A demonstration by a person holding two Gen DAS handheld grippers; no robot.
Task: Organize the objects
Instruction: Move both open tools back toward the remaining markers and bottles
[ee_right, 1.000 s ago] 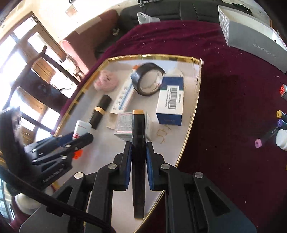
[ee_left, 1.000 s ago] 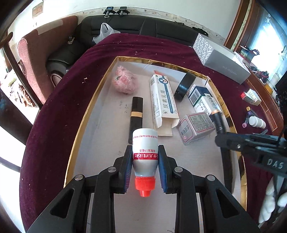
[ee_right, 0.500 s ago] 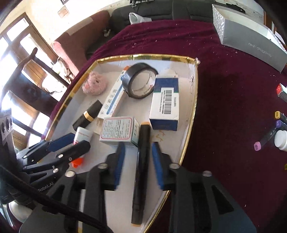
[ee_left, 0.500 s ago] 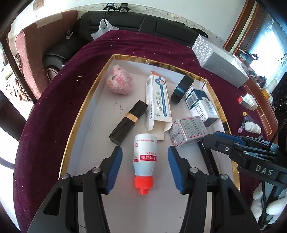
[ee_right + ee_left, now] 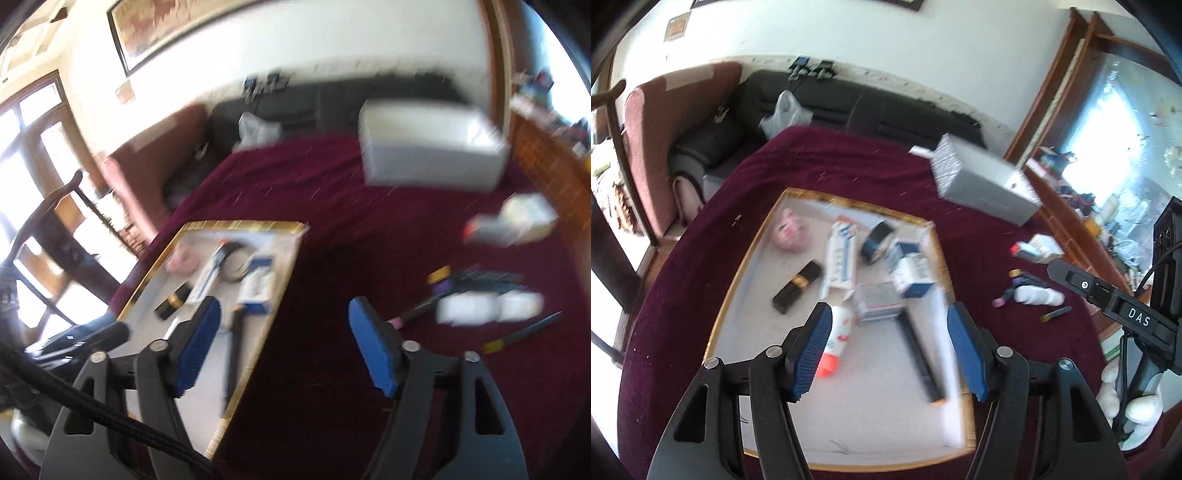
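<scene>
A gold-rimmed tray (image 5: 733,291) lies on the maroon cloth and also shows in the right wrist view (image 5: 236,224). In it lie a white bottle with an orange cap (image 5: 836,338), a long black pen (image 5: 919,358), a black lipstick (image 5: 796,286), medicine boxes (image 5: 910,273), a tape roll (image 5: 877,240) and a pink ball (image 5: 790,236). My left gripper (image 5: 890,352) is open and empty above the tray's near part. My right gripper (image 5: 284,350) is open and empty over the tray's right rim, the pen (image 5: 234,354) lying by its left finger.
A grey box (image 5: 982,184) stands on the cloth behind the tray. To the tray's right lie a white bottle (image 5: 1038,295), markers (image 5: 1015,286), a pencil (image 5: 521,332) and a small box (image 5: 1036,249). A black sofa (image 5: 849,103) stands behind.
Both grippers have opened wide and pulled up and back from the tray. The bottle and the pen stay lying in the tray where they were released. The right view has swung right.
</scene>
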